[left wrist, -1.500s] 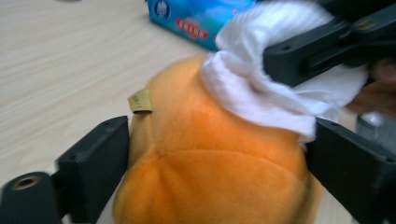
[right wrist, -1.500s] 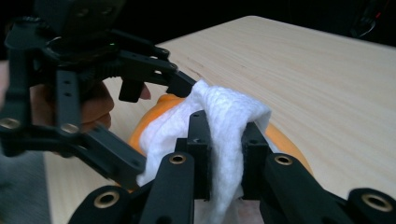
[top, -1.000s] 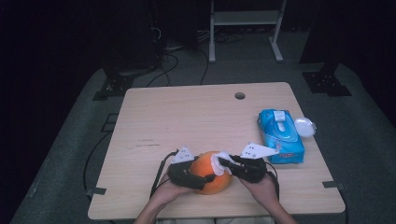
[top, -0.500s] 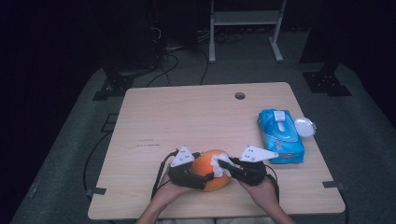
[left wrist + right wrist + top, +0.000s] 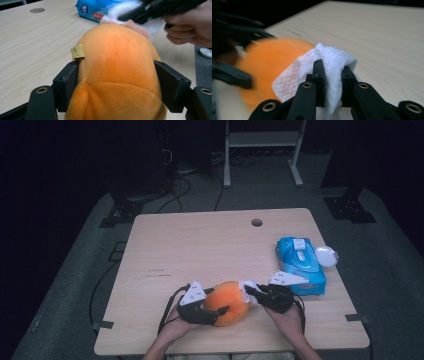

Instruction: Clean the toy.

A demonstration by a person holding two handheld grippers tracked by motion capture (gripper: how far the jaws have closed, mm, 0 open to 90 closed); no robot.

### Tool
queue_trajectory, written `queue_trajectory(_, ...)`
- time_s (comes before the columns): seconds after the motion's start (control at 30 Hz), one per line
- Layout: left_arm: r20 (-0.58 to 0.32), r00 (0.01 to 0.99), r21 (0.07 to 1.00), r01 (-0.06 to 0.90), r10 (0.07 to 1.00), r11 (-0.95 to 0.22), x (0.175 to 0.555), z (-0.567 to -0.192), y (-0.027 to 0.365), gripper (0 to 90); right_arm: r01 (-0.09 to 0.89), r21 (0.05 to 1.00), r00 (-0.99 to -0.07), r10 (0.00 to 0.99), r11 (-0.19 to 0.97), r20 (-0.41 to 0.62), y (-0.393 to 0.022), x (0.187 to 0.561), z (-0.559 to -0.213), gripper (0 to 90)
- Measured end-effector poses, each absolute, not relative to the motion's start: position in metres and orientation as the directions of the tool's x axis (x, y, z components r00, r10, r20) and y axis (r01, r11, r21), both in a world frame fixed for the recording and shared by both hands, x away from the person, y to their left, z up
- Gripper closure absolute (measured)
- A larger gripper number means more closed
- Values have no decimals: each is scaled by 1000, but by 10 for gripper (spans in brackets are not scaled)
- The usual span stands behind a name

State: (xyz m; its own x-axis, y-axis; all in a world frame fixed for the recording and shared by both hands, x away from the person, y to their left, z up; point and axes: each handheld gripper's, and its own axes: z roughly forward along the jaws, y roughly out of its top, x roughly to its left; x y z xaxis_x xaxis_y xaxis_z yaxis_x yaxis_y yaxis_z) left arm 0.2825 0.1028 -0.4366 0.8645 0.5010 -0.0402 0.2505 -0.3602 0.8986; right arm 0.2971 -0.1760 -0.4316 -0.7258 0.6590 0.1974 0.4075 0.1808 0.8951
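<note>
An orange plush toy [image 5: 228, 302] lies near the table's front edge. My left gripper [image 5: 218, 312] is shut on it; in the left gripper view both jaws press the plush toy [image 5: 117, 75] from either side, beside its small tan tag [image 5: 77, 51]. My right gripper [image 5: 250, 291] is shut on a white wet wipe [image 5: 329, 67], which is folded between its jaws. It holds the wipe [image 5: 248, 290] against the toy's right side. The toy [image 5: 264, 67] looks blurred in the right gripper view.
A blue wet-wipe pack [image 5: 301, 265] lies at the right of the wooden table [image 5: 200, 250], with a white lid [image 5: 326, 255] at its right edge. A cable hole [image 5: 257, 222] sits near the far edge. A white rack [image 5: 262, 140] stands beyond.
The toy and both grippers have shifted slightly right along the front edge. The right gripper's wipe stays against the toy's side and looks blurred with motion.
</note>
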Motion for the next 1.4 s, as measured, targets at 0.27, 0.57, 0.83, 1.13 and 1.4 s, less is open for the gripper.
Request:
queue_trajectory(0.27, 132, 830, 915, 109, 543, -389, 274, -431, 88, 287, 410, 897, -730, 649, 165, 215, -177, 299, -433, 778)
queue_trajectory(0.57, -181, 794, 898, 374, 580, -233, 295, -433, 111, 126, 348, 912, -787, 596, 217, 159, -165, 287, -429, 773)
queue_trajectory(0.83, 161, 817, 918, 81, 553, -387, 274, -426, 86, 354, 329, 928, -784, 599, 174, 165, -165, 289, -417, 773)
queue_trajectory(1.13, -95, 850, 912, 283, 518, -297, 288, -429, 103, 195, 297, 925, -827, 547, 235, 126, -157, 278, -422, 775)
queue_trajectory(1.4, -47, 882, 910, 232, 470, -344, 282, -431, 104, 294, 438, 880, -712, 670, 186, 213, -182, 301, -444, 775)
